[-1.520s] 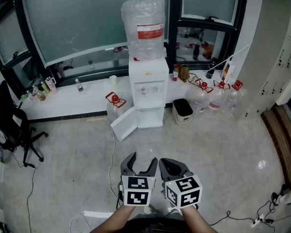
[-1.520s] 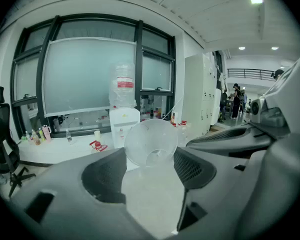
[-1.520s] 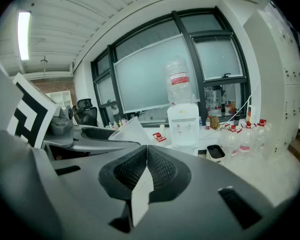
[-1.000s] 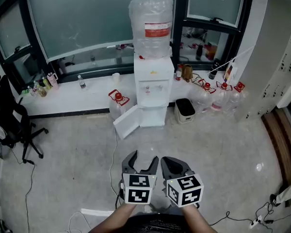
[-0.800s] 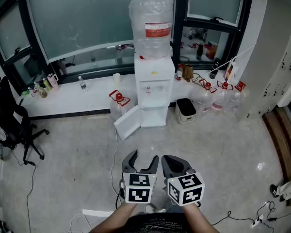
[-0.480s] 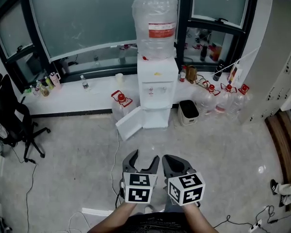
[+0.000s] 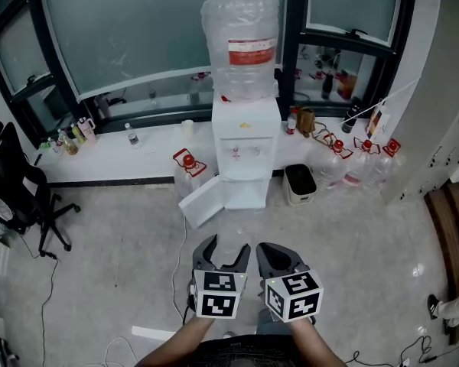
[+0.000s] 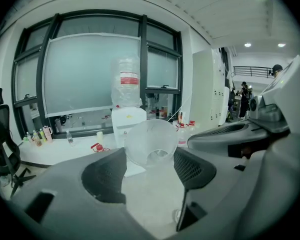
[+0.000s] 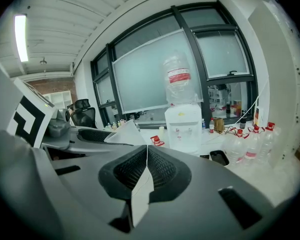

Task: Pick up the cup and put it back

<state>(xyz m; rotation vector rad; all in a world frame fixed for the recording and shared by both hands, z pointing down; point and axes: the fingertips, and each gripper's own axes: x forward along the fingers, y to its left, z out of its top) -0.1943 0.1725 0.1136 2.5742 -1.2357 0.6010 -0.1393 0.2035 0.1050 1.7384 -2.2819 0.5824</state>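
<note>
Translucent, faintly milky plastic makes up the cup (image 8: 151, 143). The window frames and the water dispenser (image 8: 126, 126) behind it show dimly through its wall. In the left gripper view it reads as a wide round outline with a smaller circle low inside it. I cannot tell which end faces the camera. It looks empty. It sits in the air between the jaws of the left gripper (image 8: 149, 166), above the pale floor (image 7: 122, 243) and well apart from the dispenser.

Those jaws stand apart by the cup's width. The black ribbed pads (image 8: 106, 176) close in on it from either side, and the cup's sides meet their inner edges, so the left gripper is grasping the cup. From the right gripper view the cup (image 9: 124, 132) shows as a pale tapered shape at the far left, beyond the left gripper's grey body. In the head view the cup is barely distinguishable between the dark jaw tips of the left gripper (image 7: 223, 252).

The right gripper (image 9: 146, 171) is clenched on nothing. Its two ribbed pads press flat together along a thin seam, with no object between them. In the head view it (image 7: 273, 255) sits just beside the left one, both held low in front of the person and pointed toward the dispenser (image 7: 240, 147) with its big bottle (image 7: 241, 40).
</note>
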